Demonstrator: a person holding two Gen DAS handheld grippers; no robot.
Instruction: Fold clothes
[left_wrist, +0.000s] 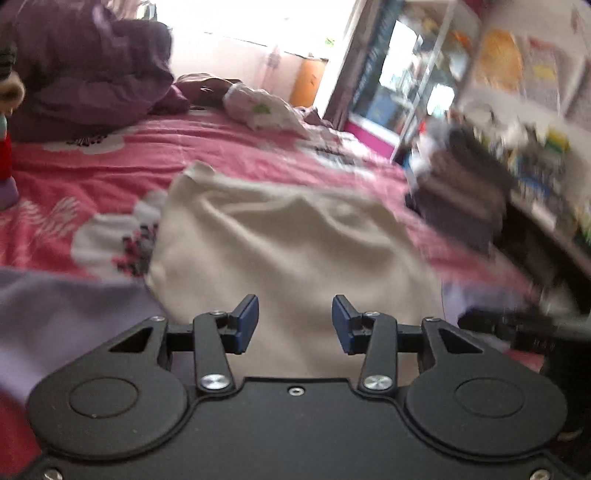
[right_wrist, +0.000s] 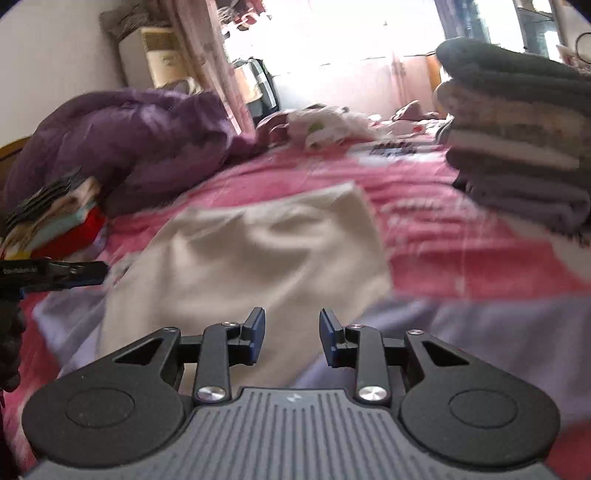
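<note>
A cream cloth (left_wrist: 280, 251) lies spread and wrinkled on the pink flowered bedsheet (left_wrist: 110, 170). My left gripper (left_wrist: 295, 323) is open and empty, just above the cloth's near edge. In the right wrist view the same cream cloth (right_wrist: 251, 258) lies ahead, and my right gripper (right_wrist: 291, 334) is open and empty over its near right part. The left gripper (right_wrist: 74, 275) shows at the left edge of the right wrist view. The right gripper (left_wrist: 517, 325) shows blurred at the right of the left wrist view.
A stack of folded grey and cream clothes (right_wrist: 517, 140) stands on the bed at the right. A purple duvet (right_wrist: 122, 147) is heaped at the back left, with a crumpled white garment (right_wrist: 325, 125) beyond. A lilac sheet (right_wrist: 480, 332) lies under the near edge. Cluttered shelves (left_wrist: 535, 110) stand beside the bed.
</note>
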